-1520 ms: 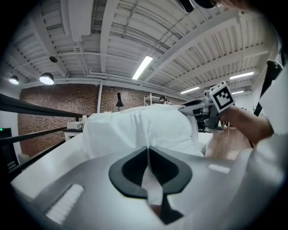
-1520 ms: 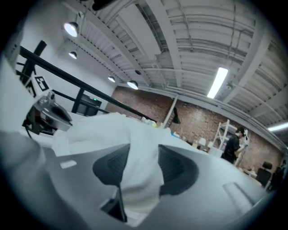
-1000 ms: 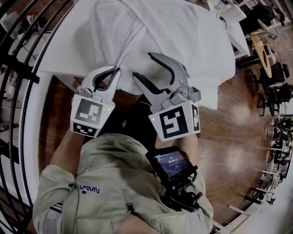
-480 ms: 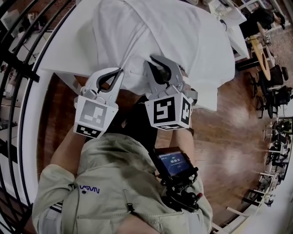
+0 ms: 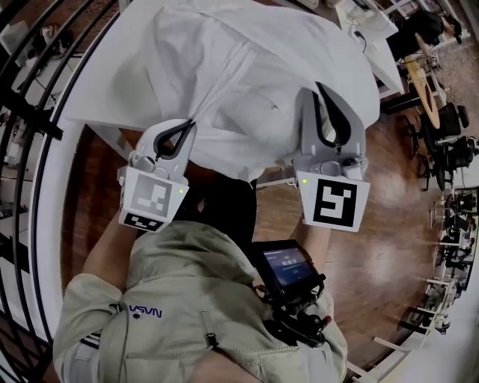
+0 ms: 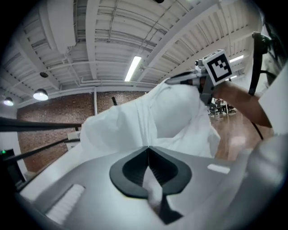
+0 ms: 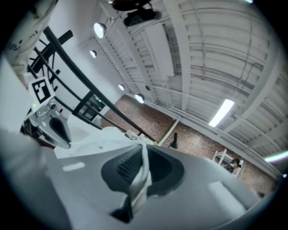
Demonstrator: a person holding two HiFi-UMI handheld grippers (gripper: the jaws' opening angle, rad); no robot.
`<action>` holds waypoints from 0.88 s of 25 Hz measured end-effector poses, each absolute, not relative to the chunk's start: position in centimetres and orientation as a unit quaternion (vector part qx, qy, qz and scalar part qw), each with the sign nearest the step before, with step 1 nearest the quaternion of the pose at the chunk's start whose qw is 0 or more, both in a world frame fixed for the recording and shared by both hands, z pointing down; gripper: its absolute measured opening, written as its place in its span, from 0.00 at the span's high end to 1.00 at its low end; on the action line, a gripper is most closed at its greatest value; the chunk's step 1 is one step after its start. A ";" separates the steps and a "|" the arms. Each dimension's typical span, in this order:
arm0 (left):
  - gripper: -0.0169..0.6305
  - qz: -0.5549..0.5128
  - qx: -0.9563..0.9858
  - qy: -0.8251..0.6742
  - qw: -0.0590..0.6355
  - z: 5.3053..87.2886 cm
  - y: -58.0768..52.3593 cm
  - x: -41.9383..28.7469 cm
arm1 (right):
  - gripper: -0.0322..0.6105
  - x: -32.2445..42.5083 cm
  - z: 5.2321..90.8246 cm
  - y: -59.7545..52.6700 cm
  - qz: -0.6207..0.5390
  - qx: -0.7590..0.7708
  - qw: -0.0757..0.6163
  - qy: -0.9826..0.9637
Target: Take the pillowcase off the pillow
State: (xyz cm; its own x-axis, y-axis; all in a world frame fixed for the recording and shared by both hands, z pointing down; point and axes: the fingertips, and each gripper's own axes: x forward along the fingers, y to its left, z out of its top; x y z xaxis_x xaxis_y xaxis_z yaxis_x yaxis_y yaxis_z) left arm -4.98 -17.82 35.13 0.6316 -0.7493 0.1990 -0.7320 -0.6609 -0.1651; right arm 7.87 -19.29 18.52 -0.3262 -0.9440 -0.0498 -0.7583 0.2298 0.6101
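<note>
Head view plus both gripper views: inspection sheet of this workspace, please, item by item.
Surface: white table, bare on its left side.
Job's things: pillowcase lies on the table, pillow hidden inside; not yet off.
Clutter: small items at the far right, too small to tell.
Grippers: left gripper shut on pillowcase cloth; right gripper has just closed on another fold.
Cables: dark cable beside the right arm.
Surroundings: wood floor, black railing, brick wall.
</note>
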 end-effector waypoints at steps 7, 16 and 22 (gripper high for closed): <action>0.96 -0.157 -0.889 0.430 0.002 38.0 -20.6 -5.1 | 0.92 10.4 17.3 -18.8 -0.269 0.534 0.124 -0.792; 0.93 -0.197 -0.878 0.436 -0.006 38.9 -20.2 -4.5 | 0.79 5.2 23.8 -16.4 -0.214 0.369 0.212 -0.879; 0.91 -0.166 -0.870 0.464 0.025 34.7 -19.9 -8.2 | 0.63 3.8 20.2 -14.8 -0.235 0.366 0.175 -0.883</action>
State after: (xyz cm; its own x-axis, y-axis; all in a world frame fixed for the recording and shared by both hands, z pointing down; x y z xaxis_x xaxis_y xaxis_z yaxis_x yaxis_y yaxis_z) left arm -8.18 -19.87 34.72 0.5151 -0.8150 0.2654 -0.7984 -0.5689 -0.1971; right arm 3.83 -14.83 20.22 -0.6711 -0.7285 0.1377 -0.5643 0.6223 0.5425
